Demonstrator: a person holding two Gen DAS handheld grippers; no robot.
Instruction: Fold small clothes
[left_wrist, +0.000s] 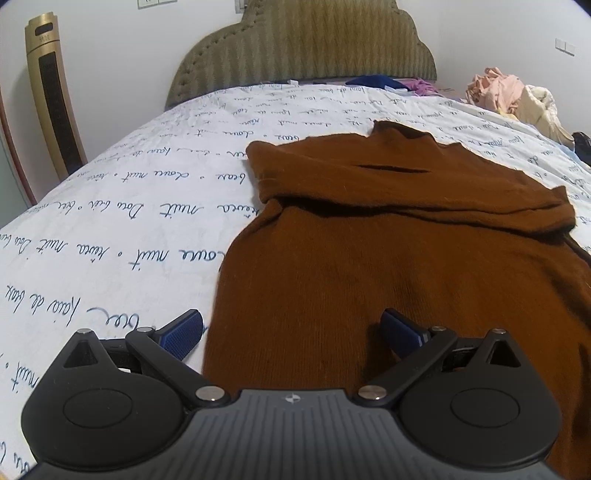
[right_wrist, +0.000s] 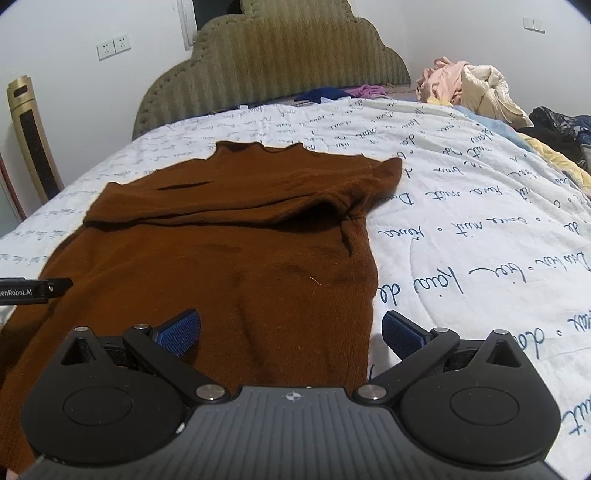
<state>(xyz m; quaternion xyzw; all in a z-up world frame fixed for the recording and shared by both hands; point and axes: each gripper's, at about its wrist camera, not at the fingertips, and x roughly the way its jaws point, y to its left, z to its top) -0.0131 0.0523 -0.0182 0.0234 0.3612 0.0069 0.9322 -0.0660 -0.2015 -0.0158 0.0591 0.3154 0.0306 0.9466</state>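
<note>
A brown knit sweater (left_wrist: 388, 251) lies flat on the white bedspread (left_wrist: 129, 206), collar toward the headboard, both sleeves folded across the chest. It also shows in the right wrist view (right_wrist: 221, 251). My left gripper (left_wrist: 291, 328) is open and empty, over the sweater's near left edge, one finger above the bedspread. My right gripper (right_wrist: 291, 328) is open and empty, over the sweater's near right edge. Part of the left gripper (right_wrist: 37, 290) shows at the left edge of the right wrist view.
An olive padded headboard (left_wrist: 306, 48) stands at the far end. A pile of clothes (right_wrist: 472, 88) lies at the far right of the bed, dark clothes (right_wrist: 554, 125) beside it. A gold tower fan (left_wrist: 51, 99) stands left of the bed.
</note>
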